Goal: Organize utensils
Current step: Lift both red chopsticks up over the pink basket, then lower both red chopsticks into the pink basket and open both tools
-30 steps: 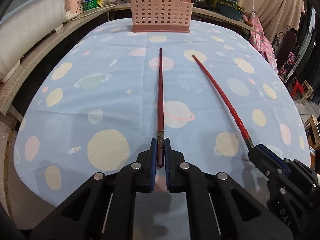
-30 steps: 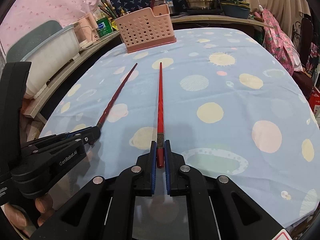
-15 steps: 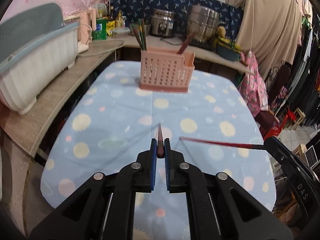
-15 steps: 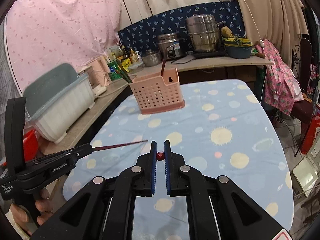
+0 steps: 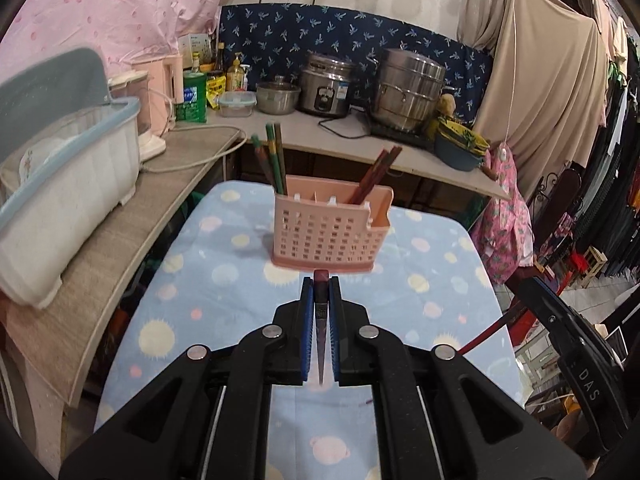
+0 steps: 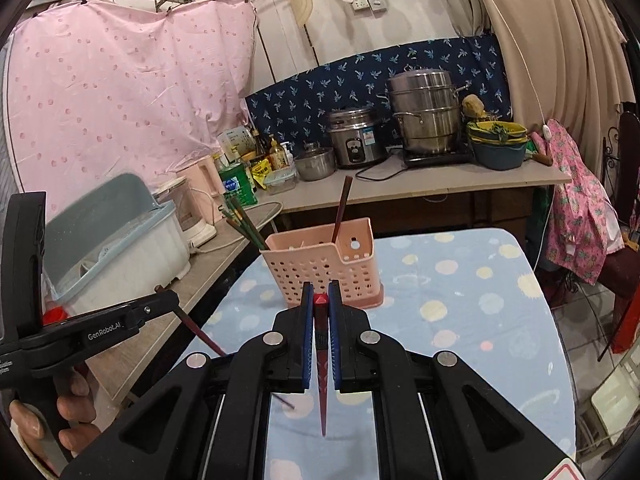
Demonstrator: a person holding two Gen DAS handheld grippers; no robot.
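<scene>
While both hands hover tilted down above the table (image 5: 192, 288), left gripper (image 5: 320, 292) clamps a dark chopstick (image 5: 321, 280); right gripper (image 6: 321, 300) clamps a red chopstick (image 6: 320, 299).

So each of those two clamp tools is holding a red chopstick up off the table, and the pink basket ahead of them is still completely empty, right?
Not quite. Each gripper, left and right, does hold a red chopstick between its fingers, off the table. But the pink basket is not empty: the left wrist view shows greenish chopsticks at one end and dark red ones at the other.
</scene>
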